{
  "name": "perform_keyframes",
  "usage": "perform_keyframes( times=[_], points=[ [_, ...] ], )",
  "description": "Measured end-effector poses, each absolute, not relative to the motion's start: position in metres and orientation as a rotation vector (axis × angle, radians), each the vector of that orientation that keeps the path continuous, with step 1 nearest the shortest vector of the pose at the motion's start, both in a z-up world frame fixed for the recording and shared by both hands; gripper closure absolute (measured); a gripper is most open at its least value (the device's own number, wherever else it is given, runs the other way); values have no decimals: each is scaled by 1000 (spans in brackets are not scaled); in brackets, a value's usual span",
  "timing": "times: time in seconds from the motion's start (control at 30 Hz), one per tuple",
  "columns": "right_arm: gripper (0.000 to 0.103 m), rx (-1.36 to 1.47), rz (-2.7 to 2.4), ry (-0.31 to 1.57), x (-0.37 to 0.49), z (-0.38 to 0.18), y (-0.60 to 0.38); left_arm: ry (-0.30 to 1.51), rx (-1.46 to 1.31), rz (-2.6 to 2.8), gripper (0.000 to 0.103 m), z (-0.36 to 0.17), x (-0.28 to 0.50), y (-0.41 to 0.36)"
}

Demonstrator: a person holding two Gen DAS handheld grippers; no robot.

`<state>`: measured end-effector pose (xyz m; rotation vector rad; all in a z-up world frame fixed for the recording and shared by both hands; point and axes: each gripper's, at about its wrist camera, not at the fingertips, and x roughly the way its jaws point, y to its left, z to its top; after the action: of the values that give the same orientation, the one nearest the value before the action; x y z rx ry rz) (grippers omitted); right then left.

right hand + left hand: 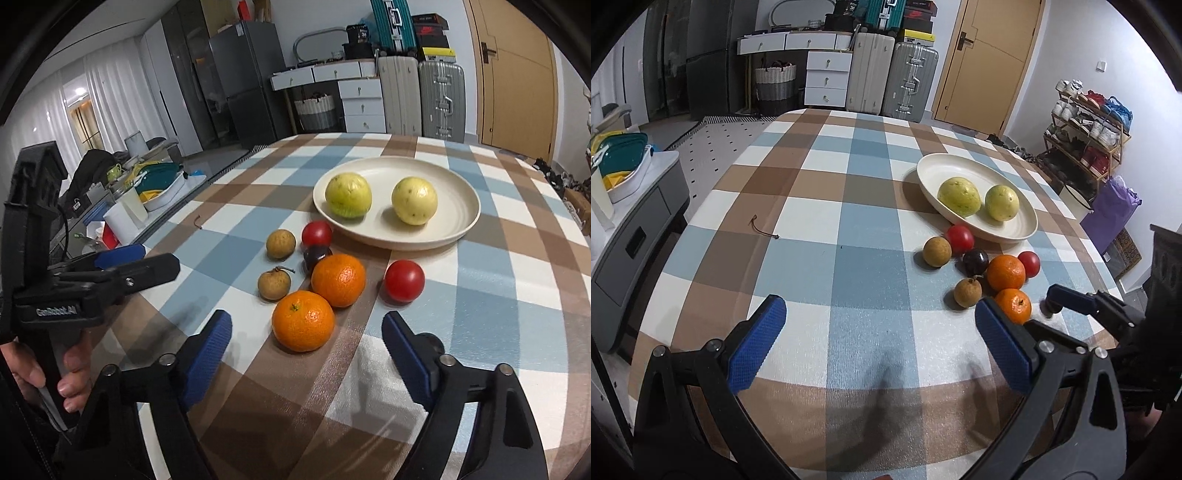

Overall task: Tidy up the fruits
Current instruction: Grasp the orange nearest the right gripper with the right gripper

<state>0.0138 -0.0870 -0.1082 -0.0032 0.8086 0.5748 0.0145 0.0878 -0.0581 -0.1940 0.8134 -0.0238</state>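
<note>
Both tongs gaped empty | right gripper (306,343) faced nearest orange (303,320) at 12 o'clock | risk: nudged, it rolled into neighbours

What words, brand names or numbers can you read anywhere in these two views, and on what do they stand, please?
"GenRobot.AI": raised letters on the black body of the left gripper, in the right wrist view.
Black box on the stack behind the suitcases: white print, possibly a number, too blurred to read.
Shoe boxes atop the suitcases: a logo mark, no readable letters.
The fruit, the plate and the checked tablecloth carry no text.
</note>
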Motion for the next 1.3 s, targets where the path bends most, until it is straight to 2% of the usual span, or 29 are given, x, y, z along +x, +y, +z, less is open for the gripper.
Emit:
perform_keyframes(
  times=[0.2,0.33,0.4,0.47,0.9,1.3],
  points=[
    [29,-6,584,859,24,-119,-83,825,-213,-36,1,-65,25,90],
    [39,16,606,887,30,-122,-80,836,-219,-41,1,-69,30,90],
    [55,25,618,905,33,-125,-80,842,-222,-45,1,-71,33,90],
    [60,28,620,925,36,-128,-79,845,-221,-44,1,-72,34,90],
    [62,74,651,879,31,-118,-93,863,-205,-50,1,-75,46,83],
    [62,62,627,806,25,-106,-126,882,-143,-115,1,-70,69,43]
  ],
)
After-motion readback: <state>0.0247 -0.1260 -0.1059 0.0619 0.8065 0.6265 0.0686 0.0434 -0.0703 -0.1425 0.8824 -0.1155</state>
